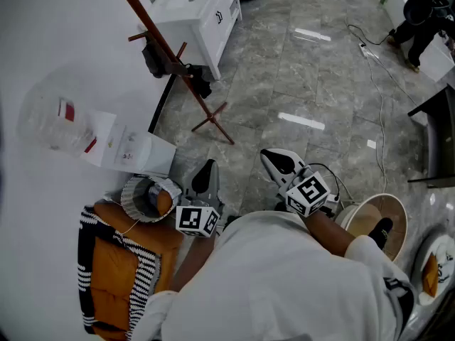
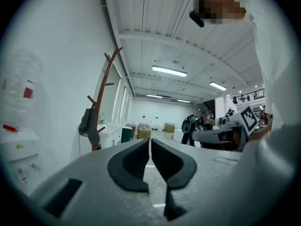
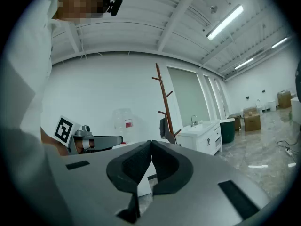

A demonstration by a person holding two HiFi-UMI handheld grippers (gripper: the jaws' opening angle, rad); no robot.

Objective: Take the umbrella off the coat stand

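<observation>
A reddish-brown wooden coat stand (image 1: 186, 77) leans across the upper left of the head view, by the white wall. A dark folded umbrella (image 1: 153, 60) hangs from one of its pegs. Both grippers are held level close to the person's body, well short of the stand. My left gripper (image 1: 206, 172) has its jaws together with nothing between them, and so does my right gripper (image 1: 276, 160). In the left gripper view the umbrella (image 2: 89, 126) hangs on the stand (image 2: 106, 86) at far left. The right gripper view shows the stand (image 3: 164, 102) and umbrella (image 3: 162, 127) straight ahead.
A white sink cabinet (image 1: 202, 16) stands behind the coat stand. A water dispenser (image 1: 99, 137) sits against the wall at left. An orange chair with striped cushion (image 1: 117, 268) is beside the person. A cable (image 1: 380, 91) trails over the grey tiled floor; another person (image 1: 419, 16) is far right.
</observation>
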